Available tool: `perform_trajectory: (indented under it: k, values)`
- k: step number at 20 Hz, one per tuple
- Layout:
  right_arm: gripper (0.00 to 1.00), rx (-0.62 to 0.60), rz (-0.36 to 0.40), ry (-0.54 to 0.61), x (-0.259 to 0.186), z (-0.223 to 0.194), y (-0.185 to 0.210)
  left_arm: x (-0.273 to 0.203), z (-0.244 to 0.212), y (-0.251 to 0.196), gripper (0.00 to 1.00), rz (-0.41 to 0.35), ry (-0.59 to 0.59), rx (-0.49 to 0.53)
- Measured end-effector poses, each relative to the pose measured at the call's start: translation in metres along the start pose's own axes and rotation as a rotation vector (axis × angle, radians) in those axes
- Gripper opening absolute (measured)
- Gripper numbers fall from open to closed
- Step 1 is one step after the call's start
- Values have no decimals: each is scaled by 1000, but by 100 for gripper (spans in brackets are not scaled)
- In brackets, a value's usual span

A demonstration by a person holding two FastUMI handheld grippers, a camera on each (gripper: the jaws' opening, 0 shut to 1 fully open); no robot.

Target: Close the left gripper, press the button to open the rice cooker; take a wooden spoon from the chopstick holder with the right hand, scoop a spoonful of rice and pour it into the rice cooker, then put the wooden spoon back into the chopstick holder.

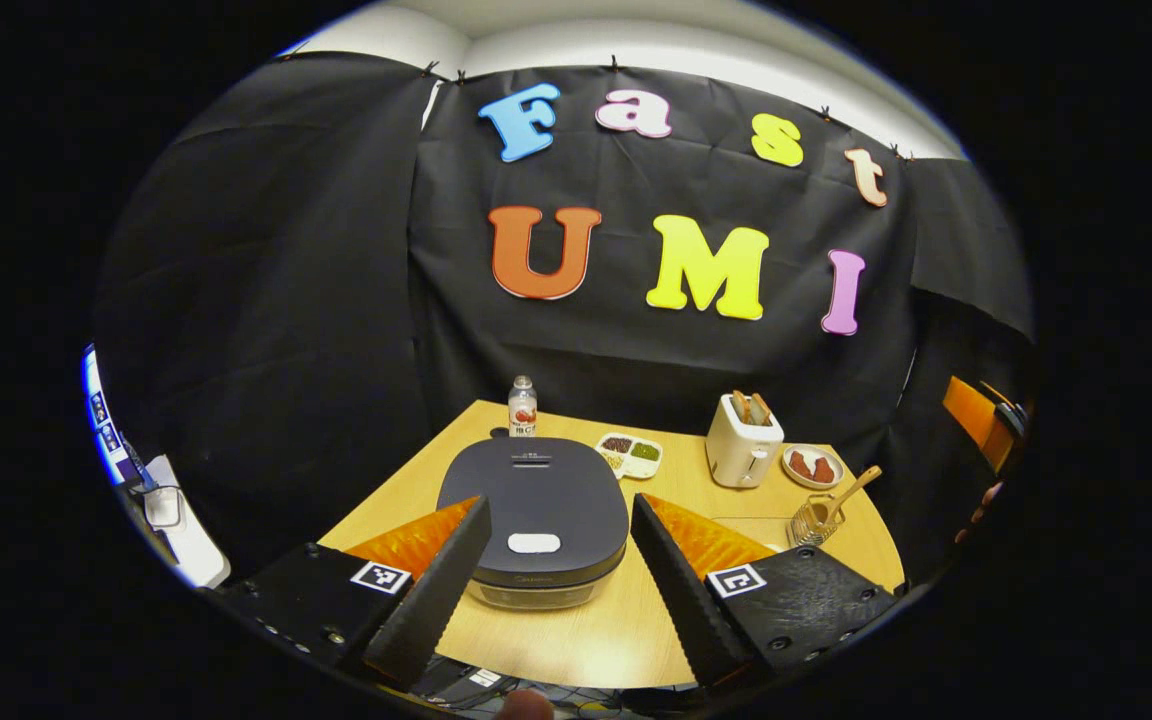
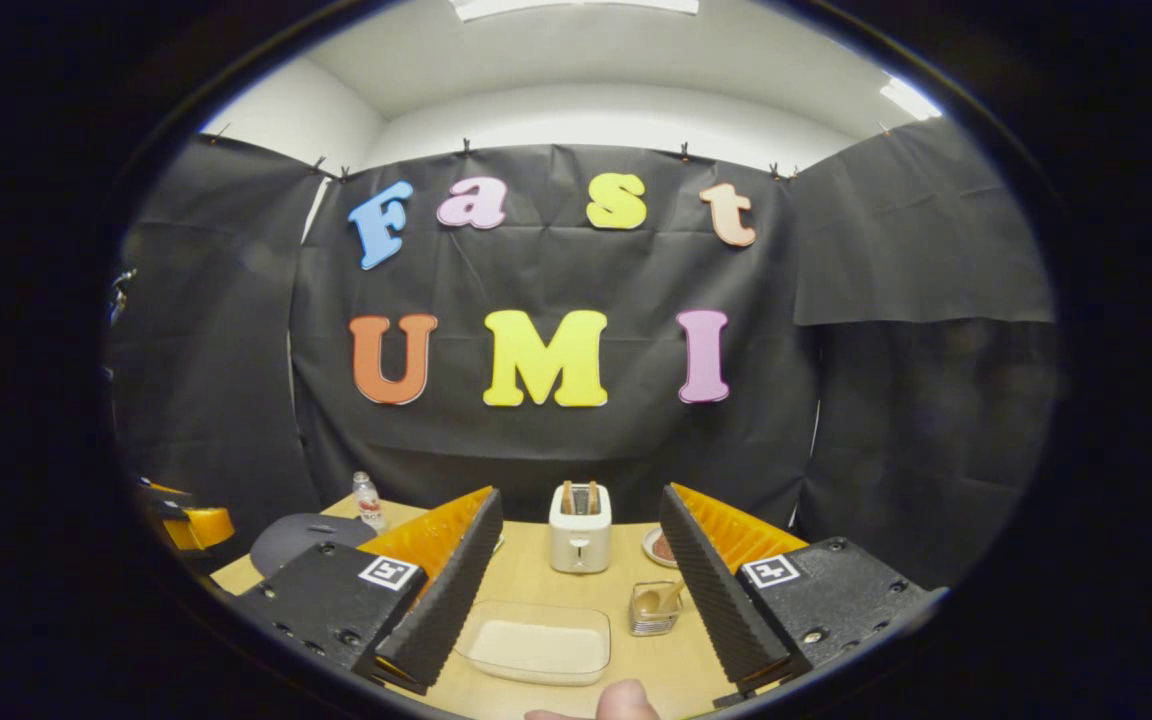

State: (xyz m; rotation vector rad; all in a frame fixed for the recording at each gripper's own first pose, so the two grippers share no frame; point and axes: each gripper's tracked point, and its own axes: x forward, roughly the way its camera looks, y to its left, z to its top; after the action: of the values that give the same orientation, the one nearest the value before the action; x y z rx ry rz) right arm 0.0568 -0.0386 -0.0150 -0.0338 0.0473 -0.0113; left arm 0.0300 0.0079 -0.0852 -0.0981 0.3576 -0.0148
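Left tongs (image 1: 558,560) are held apart over the closed rice cooker (image 1: 534,500); right tongs (image 2: 576,580) are held apart above the table's (image 2: 526,580) near edge.

Black ribbed fingers (image 1: 436,590), orange backs, square markers.

No legible words or numbers on anything on the table. Faint marking on the near front of the rice cooker (image 1: 536,490) and a label on the bottle (image 1: 522,407) at the far edge, both too small to read. Square black-and-white coded tags (image 1: 381,576) on the left gripper (image 1: 558,505) and the right gripper (image 2: 581,495): pattern only, no letters.
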Motion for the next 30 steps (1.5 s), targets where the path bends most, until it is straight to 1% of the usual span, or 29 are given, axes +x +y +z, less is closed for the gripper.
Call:
perform_trajectory:
  k: [1, 2, 5, 6, 7, 8, 9, 11, 12, 13, 14, 16, 19, 22, 26, 28, 30]
  values:
    - [100, 5, -1, 4, 6, -2, -3, 6, -3, 1, 80, 1, 22, -5]
    - [100, 9, -2, 9, 14, -3, -6, 12, -7, 1, 70, 3, 47, -9]
    - [100, 25, -9, 11, 33, -5, -16, 27, -16, 3, 52, 0, 120, -21]
    - [100, 25, -15, 13, 39, -8, -20, 33, -19, 2, 43, 1, 147, -23]
    - [100, 23, -23, 18, 46, -11, -24, 39, -22, 1, 39, -11, 171, -23]
    - [100, 31, -28, 24, 52, -14, -28, 44, -27, 0, 30, -16, 201, -21]
    - [100, 44, -33, 35, 58, -17, -31, 50, -35, 0, 28, -23, 231, -20]
    - [100, 67, -39, 61, 66, -27, -37, 61, -49, 4, 29, -27, 285, -13]
    - [100, 70, -45, 70, 70, -30, -40, 59, -54, 14, 28, 9, 298, -27]
    - [100, 72, -51, 74, 73, -32, -43, 69, -58, 14, 14, 6, 329, -44]
    - [100, 73, -58, 77, 75, -34, -46, 69, -62, 8, 0, -30, 362, -59]
    - [100, 75, -73, 84, 77, -38, -54, 79, -72, 8, 0, -53, 393, -65]
    - [100, 78, -102, 92, 79, -42, -67, 97, -78, 20, 0, -40, 421, -54]
    - [100, 80, -124, 102, 78, -46, -77, 111, -89, 30, 0, -21, 459, -77]
    - [100, 80, -135, 105, 78, -48, -83, 117, -94, 32, 0, -33, 487, -74]
    - [100, 87, -136, 113, 78, -52, -83, 110, -102, 30, 0, -33, 529, -87]
    - [100, 91, -132, 117, 78, -55, -80, 115, -111, 32, 0, -38, 568, -111]
